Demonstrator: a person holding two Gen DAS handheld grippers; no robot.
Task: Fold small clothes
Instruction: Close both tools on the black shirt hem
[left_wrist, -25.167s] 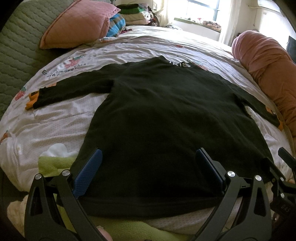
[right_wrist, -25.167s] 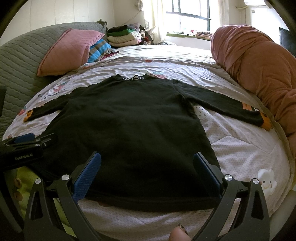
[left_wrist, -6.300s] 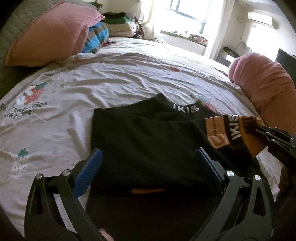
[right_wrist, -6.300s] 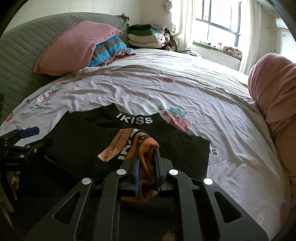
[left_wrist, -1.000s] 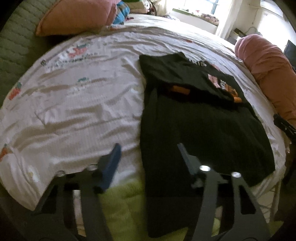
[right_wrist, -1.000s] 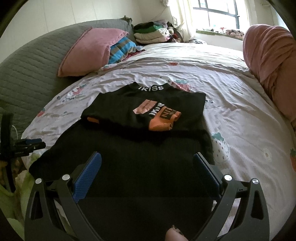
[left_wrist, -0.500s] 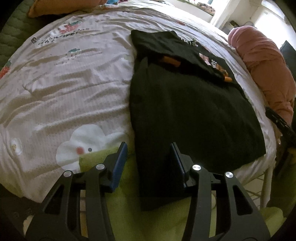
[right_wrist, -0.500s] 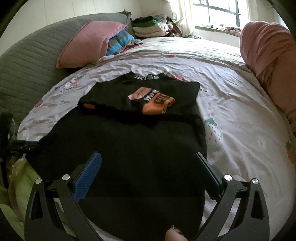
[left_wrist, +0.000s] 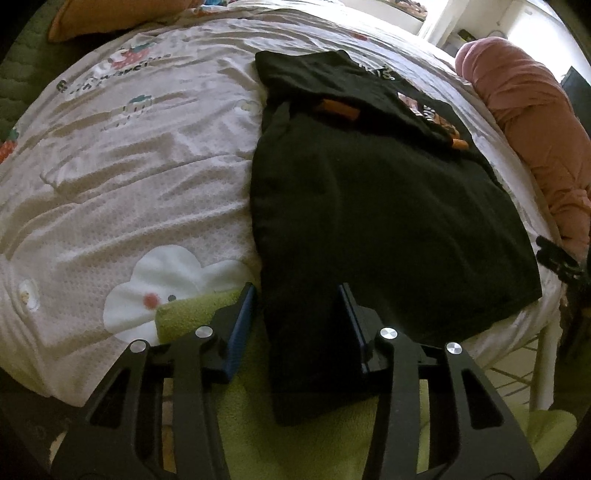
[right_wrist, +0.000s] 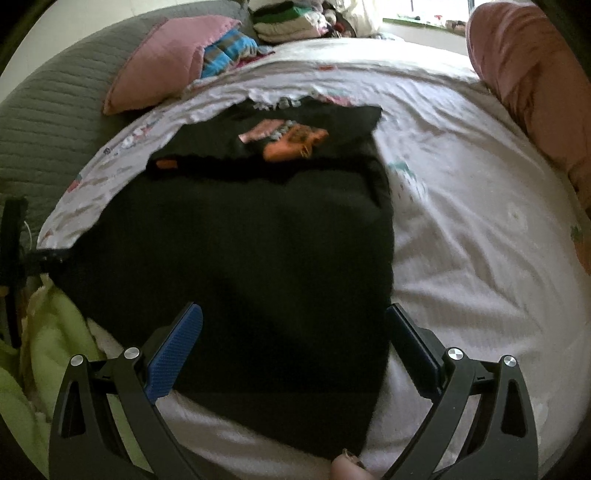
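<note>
Both grippers have dropped to the black top's (left_wrist: 373, 206) near hem on the bed (left_wrist: 122, 177). Left gripper (left_wrist: 299, 325), still unclamped, has been closing around one corner; right gripper (right_wrist: 291, 354) gapes wide. Pinching the green blanket (left_wrist: 192, 314) too might drag it along.

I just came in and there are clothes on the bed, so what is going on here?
A person is folding a black shirt on the bed with a gripper in each hand. Its sleeves are already folded in, their orange cuffs lying on top near the collar. The left gripper has just been closing around the near left corner of the hem, the pads not yet pressing. The right gripper hovers wide open over the near right corner.
</note>
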